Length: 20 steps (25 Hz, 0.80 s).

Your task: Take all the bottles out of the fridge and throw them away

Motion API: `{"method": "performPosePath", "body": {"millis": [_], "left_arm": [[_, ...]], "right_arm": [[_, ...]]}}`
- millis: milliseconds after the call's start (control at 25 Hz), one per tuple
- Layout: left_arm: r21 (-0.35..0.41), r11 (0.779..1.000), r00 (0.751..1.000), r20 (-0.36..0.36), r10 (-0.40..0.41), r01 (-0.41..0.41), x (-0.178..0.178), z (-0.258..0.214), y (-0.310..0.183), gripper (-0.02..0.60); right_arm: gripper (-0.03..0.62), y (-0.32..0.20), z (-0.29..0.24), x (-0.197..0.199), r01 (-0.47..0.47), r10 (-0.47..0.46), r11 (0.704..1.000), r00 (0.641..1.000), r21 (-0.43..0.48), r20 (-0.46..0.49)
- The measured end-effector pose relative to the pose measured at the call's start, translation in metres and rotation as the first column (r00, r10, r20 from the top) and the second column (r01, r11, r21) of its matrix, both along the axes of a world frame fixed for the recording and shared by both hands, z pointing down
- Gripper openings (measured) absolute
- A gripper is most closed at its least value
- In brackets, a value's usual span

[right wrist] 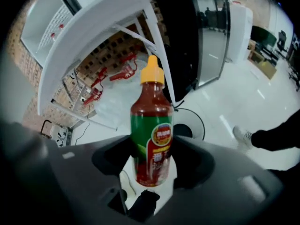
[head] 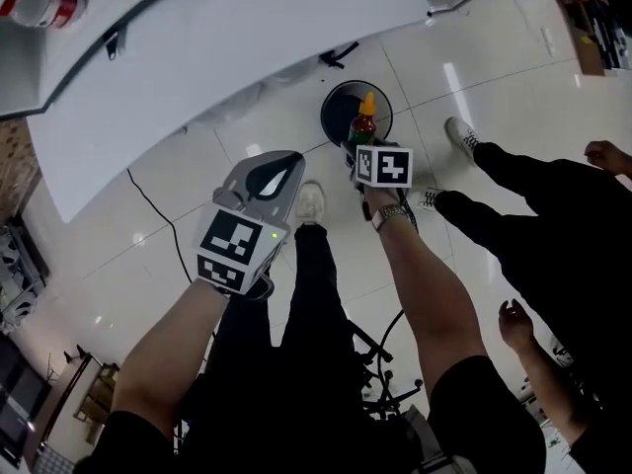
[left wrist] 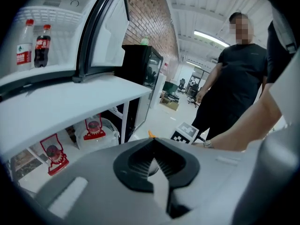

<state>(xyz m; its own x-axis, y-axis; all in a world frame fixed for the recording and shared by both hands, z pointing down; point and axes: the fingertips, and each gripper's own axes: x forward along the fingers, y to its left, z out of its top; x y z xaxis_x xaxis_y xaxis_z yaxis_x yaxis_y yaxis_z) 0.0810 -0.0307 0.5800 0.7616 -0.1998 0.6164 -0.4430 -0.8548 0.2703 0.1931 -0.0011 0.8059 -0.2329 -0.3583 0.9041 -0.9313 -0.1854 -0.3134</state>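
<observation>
The sauce bottle [head: 365,123] is pinched at its lower body by the right gripper [head: 364,146], whose jaws stand wide around it. In the right gripper view the sauce bottle [right wrist: 151,125] rises between the pads, yellow cap leading. Its long axis runs along the gripper, cap toward the floor. The bin [head: 336,107] lies just beyond it. From the head view it overlaps the bin's mouth, so a release would likely drop it in cap first. The left gripper [head: 281,166], nearer and to the left, has its jaws pressed together on nothing. A water bottle [left wrist: 22,43] and a cola bottle [left wrist: 42,46] stand in the fridge [left wrist: 61,15], far left.
</observation>
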Motion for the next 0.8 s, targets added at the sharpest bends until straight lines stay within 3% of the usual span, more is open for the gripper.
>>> {"method": "performPosePath", "body": {"millis": [400,560,800], "left_arm": [[-0.060,0.998,0.998,0.055,0.016,-0.013,0.004,0.052,-0.002,0.003],[-0.068,0.998,0.998,0.060,0.001,0.003,0.000,0.057,-0.008,0.003],[-0.062,0.998,0.999,0.036,-0.002,0.005,0.009,0.050,-0.012,0.003]], "right_arm": [[0.276,-0.010,0.094,0.026,-0.102,0.107,0.988,0.994,-0.116,0.038],[0.278,-0.020,0.096,0.041,-0.137,0.137,0.987,0.990,-0.084,-0.017],[0.278,-0.026,0.083,0.044,-0.133,0.133,0.989,0.991,-0.061,-0.007]]}}
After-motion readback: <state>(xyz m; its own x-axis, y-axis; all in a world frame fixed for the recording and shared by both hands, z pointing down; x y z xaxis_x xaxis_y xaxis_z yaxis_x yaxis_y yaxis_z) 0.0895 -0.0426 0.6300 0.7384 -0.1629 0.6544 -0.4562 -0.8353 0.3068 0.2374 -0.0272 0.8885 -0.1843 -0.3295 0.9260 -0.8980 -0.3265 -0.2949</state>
